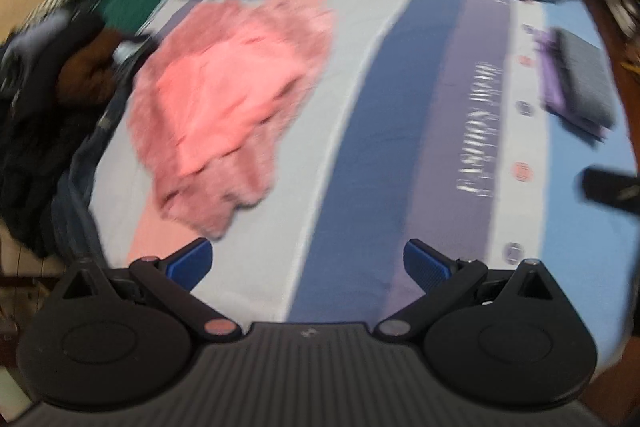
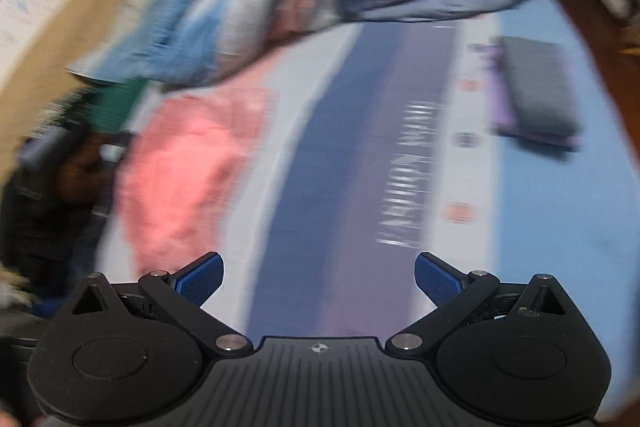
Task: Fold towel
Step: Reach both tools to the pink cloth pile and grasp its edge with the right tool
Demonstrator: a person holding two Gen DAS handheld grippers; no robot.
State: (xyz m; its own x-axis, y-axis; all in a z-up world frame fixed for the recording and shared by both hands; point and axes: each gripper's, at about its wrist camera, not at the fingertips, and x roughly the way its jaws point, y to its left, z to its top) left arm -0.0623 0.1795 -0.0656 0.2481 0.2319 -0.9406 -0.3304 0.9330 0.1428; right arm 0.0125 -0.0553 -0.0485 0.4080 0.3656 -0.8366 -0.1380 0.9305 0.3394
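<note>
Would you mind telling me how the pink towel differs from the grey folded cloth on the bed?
The pink towel lies loose and rumpled in uneven layers, while the grey folded cloth is a neat, flat rectangle. The pink towel covers far more of the bedsheet than the grey folded cloth does. The pink towel rests directly on the sheet; the grey folded cloth sits on top of a purple cloth. Both lie on the same bed, and neither gripper holds them.

A pink towel (image 1: 224,99) lies crumpled and unfolded on the striped bed sheet (image 1: 360,131), toward its left side, touched by nothing
</note>
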